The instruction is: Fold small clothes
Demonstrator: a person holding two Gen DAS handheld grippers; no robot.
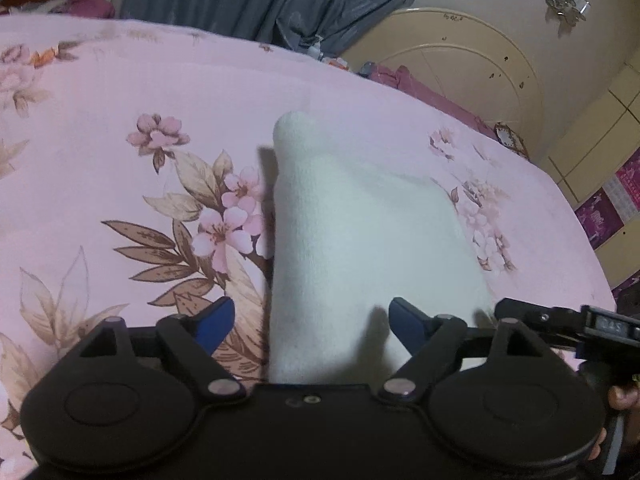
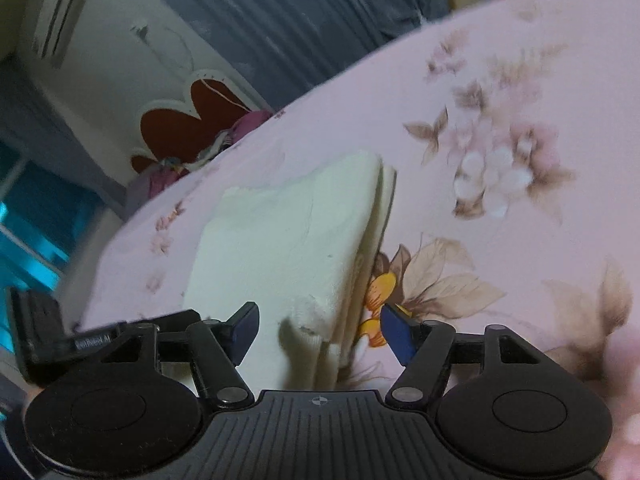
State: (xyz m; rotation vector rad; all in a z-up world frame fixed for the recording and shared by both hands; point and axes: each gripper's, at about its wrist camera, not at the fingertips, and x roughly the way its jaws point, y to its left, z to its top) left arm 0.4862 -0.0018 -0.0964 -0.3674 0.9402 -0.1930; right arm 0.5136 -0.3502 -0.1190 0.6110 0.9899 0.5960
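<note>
White cloth (image 1: pixel 360 232) on the floral sheet (image 1: pixel 120 100) — both grippers open.
We see stacked edges only rightward; left gripper (image 1: pixel 310 322), right gripper (image 2: pixel 318 330) grip nothing.

We cannot see the near end of the white, soft knitted garment (image 1: pixel 340 232) in the left wrist view: it runs under the black body of the left gripper (image 1: pixel 310 322). In the right wrist view the same cloth (image 2: pixel 280 240) slips behind the right gripper (image 2: pixel 318 330), and its stacked edges are too smeared for us to count layers. The pink floral bedsheet (image 2: pixel 500 140) is streaked with blur there, its flowers soft. A small white label on the black bar at that view's left (image 2: pixel 93 340) is unreadable to us. The shiny wall fitting (image 1: pixel 566 8) is too small to identify. A hand (image 1: pixel 624 398) is cut off at the right edge.
</note>
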